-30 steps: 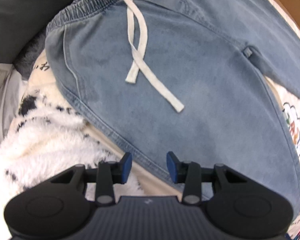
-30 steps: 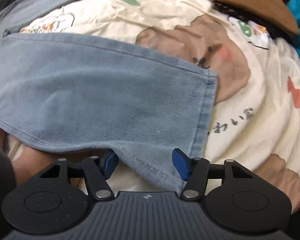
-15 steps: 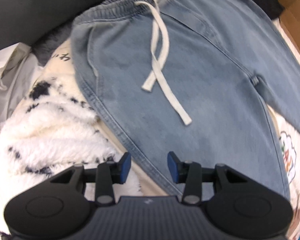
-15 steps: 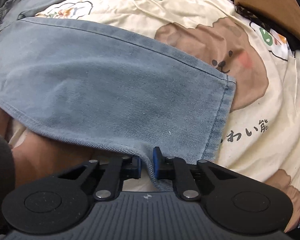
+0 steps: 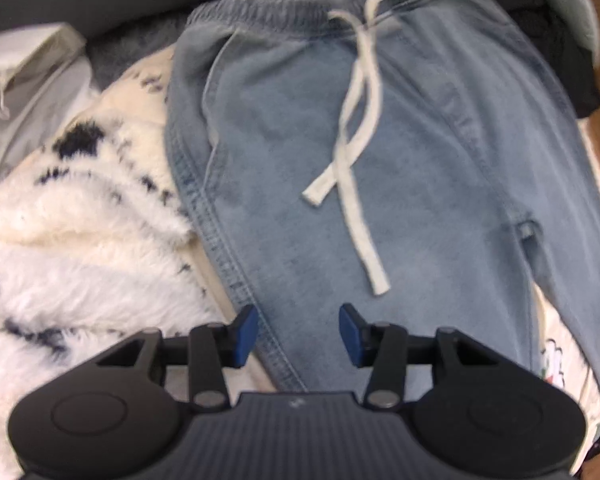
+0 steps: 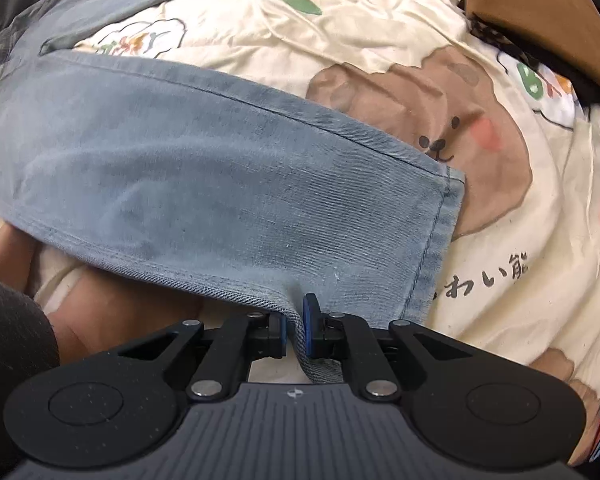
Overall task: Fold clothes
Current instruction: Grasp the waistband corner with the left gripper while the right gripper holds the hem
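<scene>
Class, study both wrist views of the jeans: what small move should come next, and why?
Probably the left gripper should drop and close on the side seam of the jeans. Its jaws, just opening, stand over that edge empty, while the right gripper already pinches the leg hem, so a second hold would allow the fold.

A cream bear-print bedsheet (image 6: 380, 40) carries light-blue denim trousers (image 6: 220, 192), a fluffy white blanket (image 5: 80, 240) and a brown garment (image 6: 540, 20)
</scene>
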`<state>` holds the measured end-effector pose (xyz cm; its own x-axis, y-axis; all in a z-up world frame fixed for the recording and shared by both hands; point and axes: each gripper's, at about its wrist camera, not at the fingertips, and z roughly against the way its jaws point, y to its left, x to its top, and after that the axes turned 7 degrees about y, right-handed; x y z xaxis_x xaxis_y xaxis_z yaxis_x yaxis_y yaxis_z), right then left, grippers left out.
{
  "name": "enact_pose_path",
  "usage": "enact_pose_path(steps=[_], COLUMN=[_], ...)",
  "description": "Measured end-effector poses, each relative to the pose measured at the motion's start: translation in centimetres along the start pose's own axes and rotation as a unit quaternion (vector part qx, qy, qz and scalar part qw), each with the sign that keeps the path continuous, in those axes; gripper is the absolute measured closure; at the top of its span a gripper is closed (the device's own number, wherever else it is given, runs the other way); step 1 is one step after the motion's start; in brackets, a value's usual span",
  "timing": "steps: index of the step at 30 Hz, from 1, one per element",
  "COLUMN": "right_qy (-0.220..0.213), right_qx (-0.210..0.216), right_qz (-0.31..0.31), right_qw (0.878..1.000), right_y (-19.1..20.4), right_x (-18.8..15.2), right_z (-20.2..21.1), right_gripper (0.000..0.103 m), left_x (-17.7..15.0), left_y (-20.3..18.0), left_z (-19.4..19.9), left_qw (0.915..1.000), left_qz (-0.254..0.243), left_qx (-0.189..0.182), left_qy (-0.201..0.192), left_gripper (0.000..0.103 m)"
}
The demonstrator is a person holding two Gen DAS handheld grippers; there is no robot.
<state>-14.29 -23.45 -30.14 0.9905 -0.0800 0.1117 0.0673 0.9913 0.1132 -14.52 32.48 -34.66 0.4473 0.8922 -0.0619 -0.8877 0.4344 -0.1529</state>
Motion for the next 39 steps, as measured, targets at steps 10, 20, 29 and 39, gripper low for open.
enact_pose_path(steps=[10, 20, 29, 39], right_qy=[-0.006, -0.021, -0.017, -0.020], right_qx=[0.010, 0.004, 0.002, 0.005], right_qz=[-0.013, -0.019, -0.015, -0.011], right_qw=[1.000, 1.000, 1.000, 1.000], right_y=[-0.8, -1.2, -1.1, -1.3], right_x=[2.0, 3.8, 3.5, 3.8], right_z=[1.4, 2.3, 2.5, 2.4], right_gripper=[0.099, 0.100, 0.100, 0.100], left_x=[0.5, 0.9, 0.5, 1.8], left_y=[0.3, 0.5, 2.9, 4.9], left_z=[-1.5, -2.0, 0.2, -0.4], left_qw=[0.9998, 0.9995, 0.9910, 0.9835], left_qz=[0.012, 0.030, 0.084, 0.118], left_qx=[-0.008, -0.008, -0.070, -0.084], left_qy=[0.015, -0.002, -0.078, -0.109], left_gripper=[0.041, 0.038, 0.063, 0.077])
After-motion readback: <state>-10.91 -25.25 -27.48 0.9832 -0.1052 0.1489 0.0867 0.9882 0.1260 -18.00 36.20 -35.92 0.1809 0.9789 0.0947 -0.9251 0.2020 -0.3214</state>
